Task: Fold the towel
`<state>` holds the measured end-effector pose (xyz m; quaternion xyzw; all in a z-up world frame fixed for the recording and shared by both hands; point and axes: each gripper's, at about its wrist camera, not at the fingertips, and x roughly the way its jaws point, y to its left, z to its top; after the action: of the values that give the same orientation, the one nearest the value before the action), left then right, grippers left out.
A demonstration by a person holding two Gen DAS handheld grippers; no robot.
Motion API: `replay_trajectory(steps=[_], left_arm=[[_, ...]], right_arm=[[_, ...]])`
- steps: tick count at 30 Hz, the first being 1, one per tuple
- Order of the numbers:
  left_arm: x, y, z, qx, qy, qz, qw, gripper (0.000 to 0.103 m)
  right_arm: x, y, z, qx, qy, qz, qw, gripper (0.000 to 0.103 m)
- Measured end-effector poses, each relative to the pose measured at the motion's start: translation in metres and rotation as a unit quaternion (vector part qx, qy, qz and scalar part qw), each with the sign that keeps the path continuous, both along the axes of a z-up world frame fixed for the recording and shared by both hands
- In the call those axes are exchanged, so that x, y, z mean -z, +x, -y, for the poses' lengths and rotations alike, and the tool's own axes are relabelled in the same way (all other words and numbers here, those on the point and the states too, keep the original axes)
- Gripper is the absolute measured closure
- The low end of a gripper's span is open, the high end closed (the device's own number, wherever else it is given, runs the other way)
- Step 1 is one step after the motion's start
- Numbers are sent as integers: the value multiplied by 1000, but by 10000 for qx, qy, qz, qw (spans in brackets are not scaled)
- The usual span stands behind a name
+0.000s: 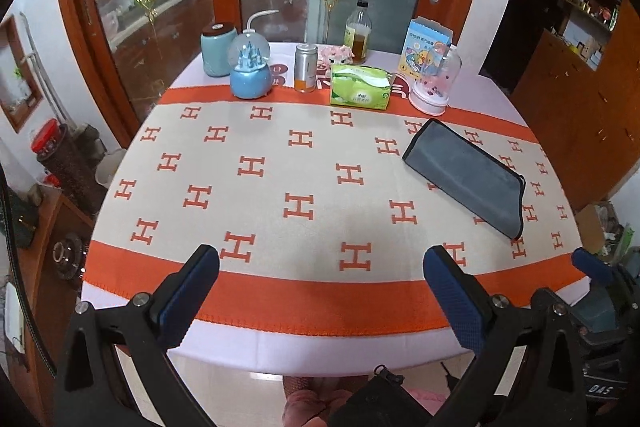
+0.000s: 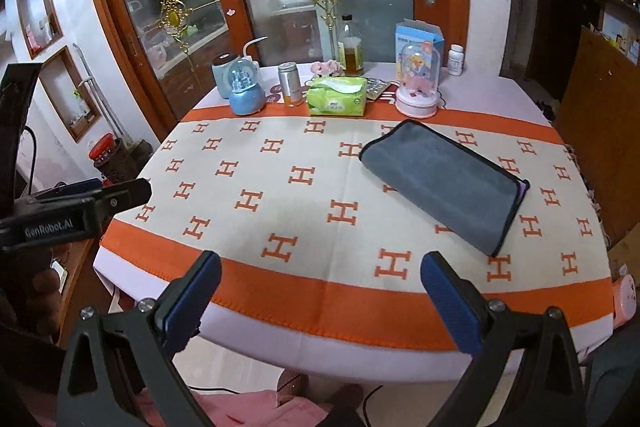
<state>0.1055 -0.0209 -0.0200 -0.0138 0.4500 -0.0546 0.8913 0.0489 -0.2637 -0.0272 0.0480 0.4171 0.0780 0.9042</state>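
A grey towel (image 1: 468, 177) with a dark hem lies folded into a long narrow rectangle on the right part of the table; it also shows in the right wrist view (image 2: 444, 183). My left gripper (image 1: 320, 291) is open and empty, held above the table's near edge, well left of the towel. My right gripper (image 2: 320, 293) is open and empty, also over the near edge, short of the towel. In the left wrist view the right gripper (image 1: 592, 267) shows at the right edge. In the right wrist view the left gripper (image 2: 100, 195) shows at the left.
The table (image 1: 320, 359) carries a cream and orange cloth with H marks (image 2: 280, 187). Along the far edge stand a blue jar (image 1: 218, 49), a snow globe (image 1: 250, 71), a can (image 1: 306, 67), a tissue pack (image 1: 362, 87), a bottle (image 1: 358, 33), a glass dome (image 1: 434, 83).
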Motion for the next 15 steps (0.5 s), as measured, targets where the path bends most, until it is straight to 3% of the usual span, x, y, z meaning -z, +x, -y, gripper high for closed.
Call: replay_trajectory(steps=[4,15], left_arm=[[1,-10,14,-35,129,-31,9999,1],[1,-36,27,-272,530,291,9978,1]], right_arm=[[0,-8,10,295,218,-81,9993,3],[5,-19,8,444,127,-11,9989,0]])
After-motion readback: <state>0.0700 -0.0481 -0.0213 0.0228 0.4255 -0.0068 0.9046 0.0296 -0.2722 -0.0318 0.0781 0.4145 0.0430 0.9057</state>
